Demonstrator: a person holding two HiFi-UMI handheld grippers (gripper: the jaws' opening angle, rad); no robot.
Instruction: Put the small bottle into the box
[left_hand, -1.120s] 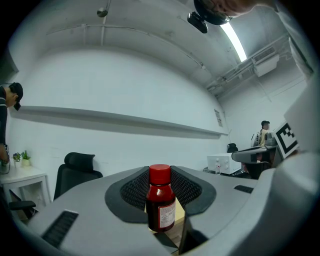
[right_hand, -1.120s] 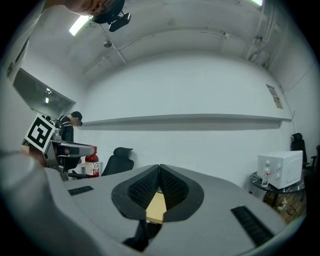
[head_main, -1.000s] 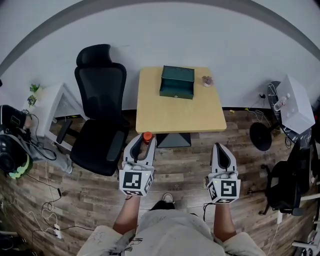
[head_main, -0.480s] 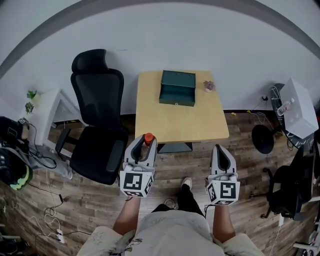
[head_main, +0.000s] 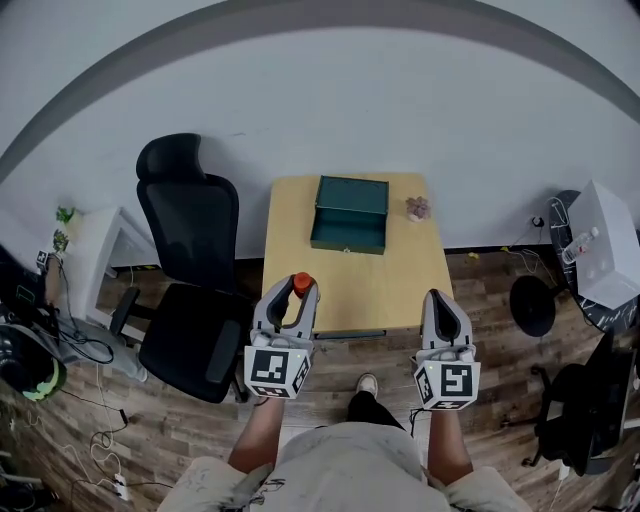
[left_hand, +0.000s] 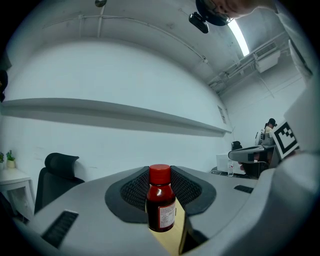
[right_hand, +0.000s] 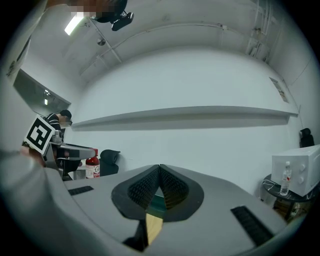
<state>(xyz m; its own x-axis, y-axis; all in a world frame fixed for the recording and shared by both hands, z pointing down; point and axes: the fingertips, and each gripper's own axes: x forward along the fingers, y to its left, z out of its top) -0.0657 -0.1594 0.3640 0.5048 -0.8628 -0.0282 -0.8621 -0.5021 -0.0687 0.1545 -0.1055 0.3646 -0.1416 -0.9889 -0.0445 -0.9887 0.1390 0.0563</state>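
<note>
Both forearms (head_main: 262, 432) reach forward side by side, tongs held level. The left tongs (head_main: 297, 292) clamp a small bottle (left_hand: 161, 200) upright; the right tongs (head_main: 437, 297) are pressed together, empty.

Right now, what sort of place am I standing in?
Most likely an office or lab workroom: a black swivel office chair stands beside a small wooden table carrying a green box, and cables trail over the wood floor.

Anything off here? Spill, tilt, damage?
Nothing stands out. The bottle stands upright with its cap on, clamped in the left gripper. The right gripper is shut and empty. The box sits flat on the table, and no spill is visible.
</note>
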